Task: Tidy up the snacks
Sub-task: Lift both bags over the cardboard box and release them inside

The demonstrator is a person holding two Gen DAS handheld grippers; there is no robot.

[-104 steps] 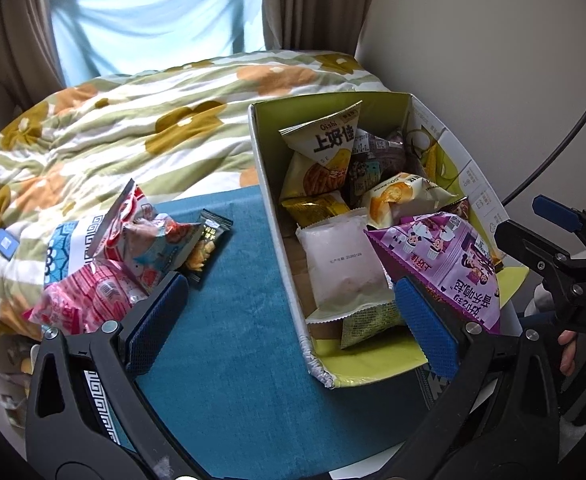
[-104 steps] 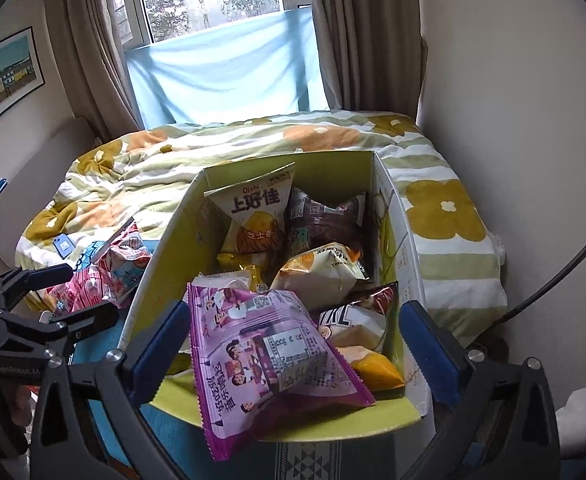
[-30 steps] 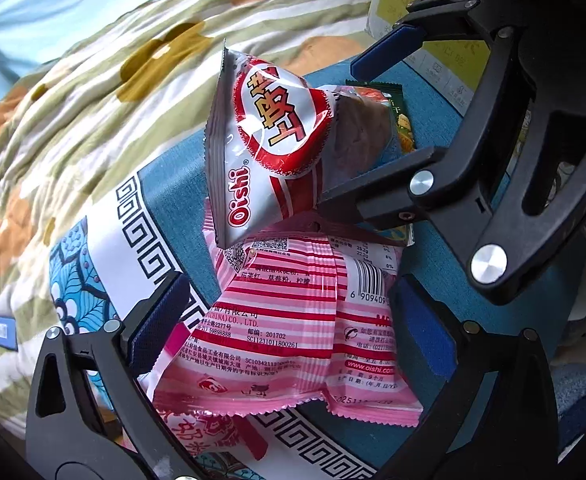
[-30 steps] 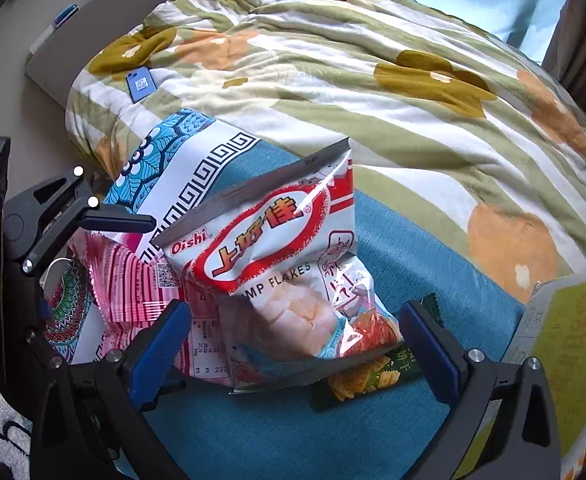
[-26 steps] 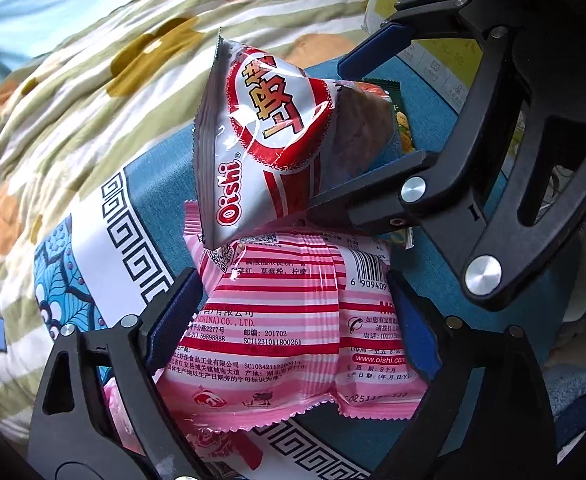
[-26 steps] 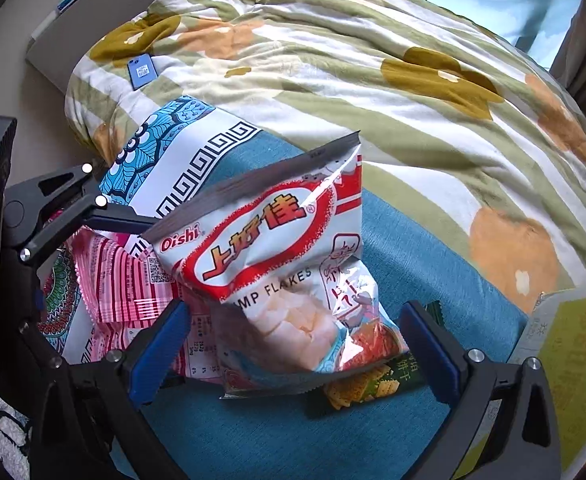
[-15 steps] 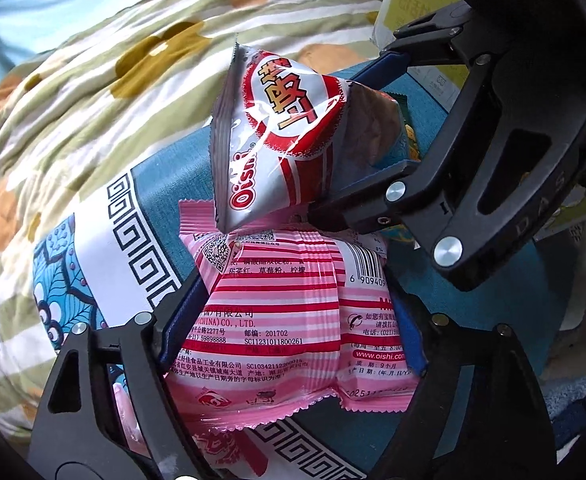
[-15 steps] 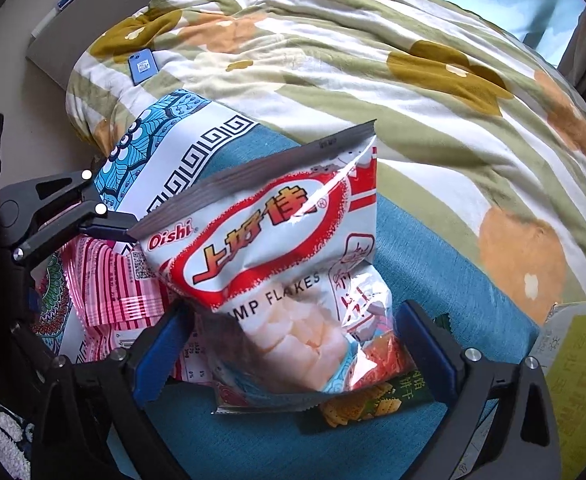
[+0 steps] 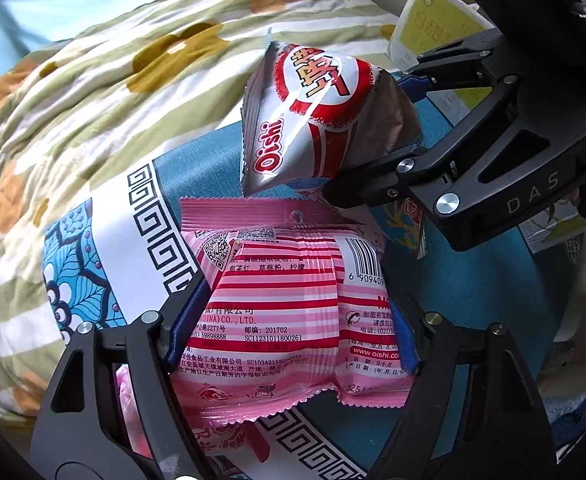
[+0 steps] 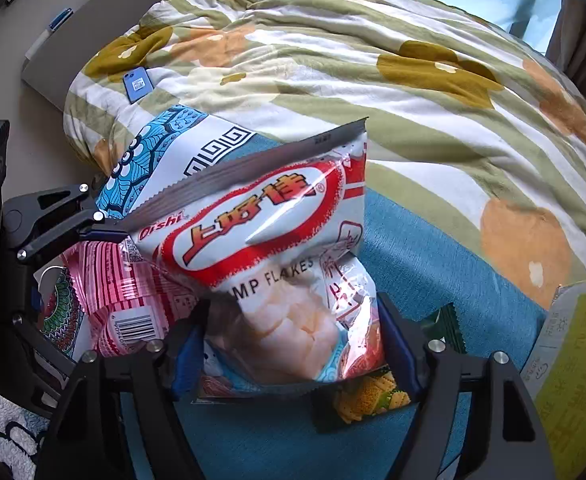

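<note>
Snacks: left tool (image 9: pixel 293 332) pinches pink bag (image 9: pixel 289 312); right tool (image 10: pixel 293 344) pinches overlapping shrimp-flakes bag (image 10: pixel 269 248).

Flowered striped quilt (image 10: pixel 393 80), blue card (image 10: pixel 136 84) on it.

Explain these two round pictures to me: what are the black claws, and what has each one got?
There is no robot arm: a person holds a claw tool in each hand, with a fisheye camera looking along its fingers. The left gripper has closed on the pink bag. The right gripper has closed on the shrimp flakes bag; that is the black claw in the left view. Both bags sit over a blue cloth by a bed quilt. A small green packet lies beneath, and the yellow box is at the right.
</note>
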